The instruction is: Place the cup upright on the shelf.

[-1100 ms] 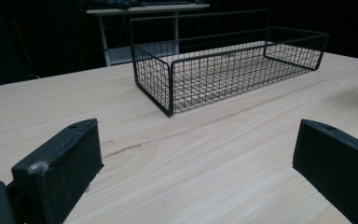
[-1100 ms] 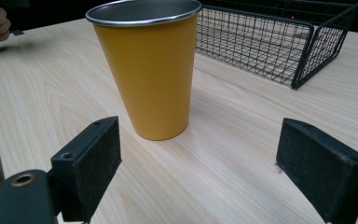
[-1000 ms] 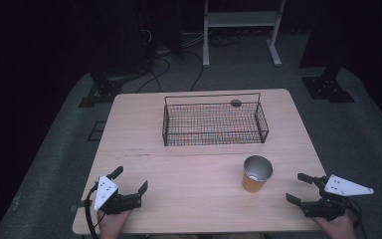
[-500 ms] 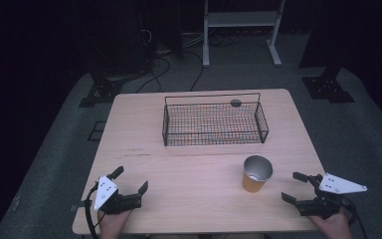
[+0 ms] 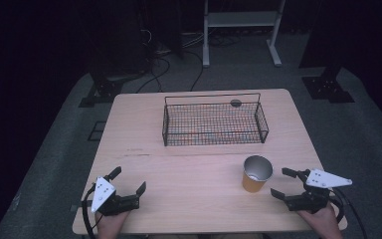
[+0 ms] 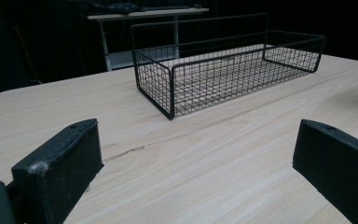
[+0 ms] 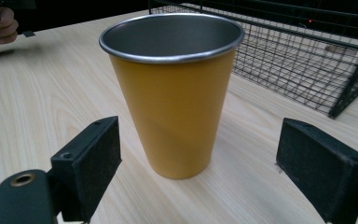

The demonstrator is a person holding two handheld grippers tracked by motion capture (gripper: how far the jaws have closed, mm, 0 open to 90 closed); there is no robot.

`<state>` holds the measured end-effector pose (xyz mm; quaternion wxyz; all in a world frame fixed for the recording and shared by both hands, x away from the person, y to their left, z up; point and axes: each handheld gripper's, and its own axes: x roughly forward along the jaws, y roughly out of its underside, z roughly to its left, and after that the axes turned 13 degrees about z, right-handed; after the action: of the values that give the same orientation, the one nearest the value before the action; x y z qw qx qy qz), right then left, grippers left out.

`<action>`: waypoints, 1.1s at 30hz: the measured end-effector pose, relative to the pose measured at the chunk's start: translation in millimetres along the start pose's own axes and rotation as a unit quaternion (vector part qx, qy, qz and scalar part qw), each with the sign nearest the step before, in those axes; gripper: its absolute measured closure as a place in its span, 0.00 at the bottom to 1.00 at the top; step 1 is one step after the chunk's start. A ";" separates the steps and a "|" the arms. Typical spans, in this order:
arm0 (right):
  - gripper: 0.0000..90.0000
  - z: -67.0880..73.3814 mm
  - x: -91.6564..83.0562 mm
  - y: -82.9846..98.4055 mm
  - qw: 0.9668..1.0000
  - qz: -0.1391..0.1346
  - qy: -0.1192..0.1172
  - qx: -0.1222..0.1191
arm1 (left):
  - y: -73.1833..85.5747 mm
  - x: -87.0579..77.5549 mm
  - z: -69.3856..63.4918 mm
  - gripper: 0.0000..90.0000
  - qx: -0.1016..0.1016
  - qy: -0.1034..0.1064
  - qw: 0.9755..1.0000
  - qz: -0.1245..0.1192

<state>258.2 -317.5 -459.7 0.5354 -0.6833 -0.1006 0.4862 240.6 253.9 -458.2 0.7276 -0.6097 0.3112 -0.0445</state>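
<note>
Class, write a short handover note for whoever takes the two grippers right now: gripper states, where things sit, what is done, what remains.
Right gripper: open, jaws either side of the orange metal cup but not touching it.
Left gripper: open, holding nothing, low over the table near its front left corner.
Cup stands upright on the table, in front of the black wire basket, apart from it.
Done: approach to the cup.
Left: probably close on the cup and lift it.

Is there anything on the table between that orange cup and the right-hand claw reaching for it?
Nothing: in the high view, bare wood separates the cup from the right gripper.
</note>
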 end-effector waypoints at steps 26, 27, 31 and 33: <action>0.14 7.2 30.6 -22.2 1.000 0.001 -0.017 -0.016 | -0.8 -2.0 -1.7 0.00 0.002 0.001 1.000 -0.006; 0.14 7.3 31.5 -22.5 1.000 0.002 -0.018 -0.015 | -0.8 -1.9 -1.6 0.00 0.002 0.001 1.000 -0.006; 0.14 8.1 36.9 -24.4 1.000 0.000 -0.021 -0.017 | -0.8 -1.9 -1.7 0.00 0.002 0.001 1.000 -0.006; 0.14 8.7 39.3 -25.3 1.000 0.000 -0.022 -0.017 | -0.9 -2.1 -1.8 0.00 0.002 0.001 1.000 -0.007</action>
<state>281.1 -275.9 -460.3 0.5215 -0.6816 -0.1207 0.4989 238.3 253.1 -456.7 0.7284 -0.6100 0.3078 -0.0509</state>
